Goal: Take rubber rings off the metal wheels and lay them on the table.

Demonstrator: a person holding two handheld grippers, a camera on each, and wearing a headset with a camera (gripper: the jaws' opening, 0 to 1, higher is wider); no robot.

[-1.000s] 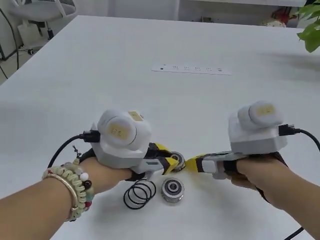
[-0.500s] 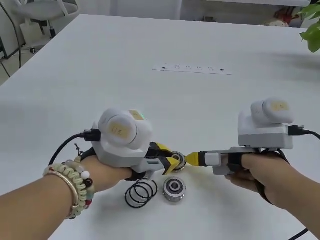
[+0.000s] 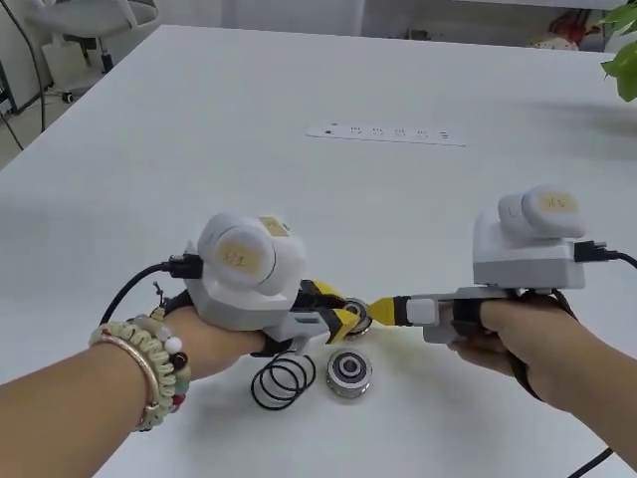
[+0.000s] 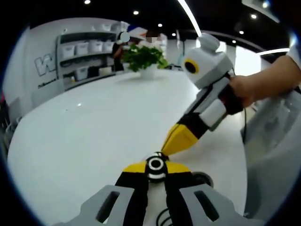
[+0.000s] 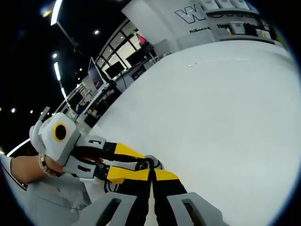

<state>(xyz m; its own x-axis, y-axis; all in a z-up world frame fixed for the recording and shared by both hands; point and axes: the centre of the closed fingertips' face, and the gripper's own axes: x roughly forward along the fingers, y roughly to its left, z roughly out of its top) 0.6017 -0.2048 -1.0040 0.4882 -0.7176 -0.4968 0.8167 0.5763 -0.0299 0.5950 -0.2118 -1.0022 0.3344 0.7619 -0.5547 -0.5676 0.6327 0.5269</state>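
Left gripper [image 3: 343,321]: held in the person's left hand, low over the near part of the tabletop [image 3: 299,199]; its yellow-tipped jaws are clamped from both sides on a metal wheel.
Held wheel [image 4: 156,164]: small and round. In the left gripper view it faces the camera with a dark hub, a pale silver band round that and a dark outer edge. It sits between the left gripper's tips, just above the tabletop.
Right gripper [image 5: 151,175]: comes in from the right, jaws pressed together into one yellow wedge. The tip of the wedge is against the held wheel's edge. Whether a ring is nipped between the tips is too small to tell.
Loose wheel [image 3: 348,369]: lies flat on the tabletop just in front of the two gripper tips, apart from them. It has a silver rim, a dark inner band and a bright hub.
Rubber rings [image 3: 282,379]: thin black loops, about three, overlapping one another. They lie flat on the tabletop just left of the loose wheel and under the left gripper's body.
Power strip [image 3: 386,133]: white, flat, far across the tabletop, well apart from the work.
Bracelets [image 3: 149,363]: strings of beads on the left wrist.
Potted plant [image 4: 143,56]: green, at the tabletop's far end in the left gripper view.
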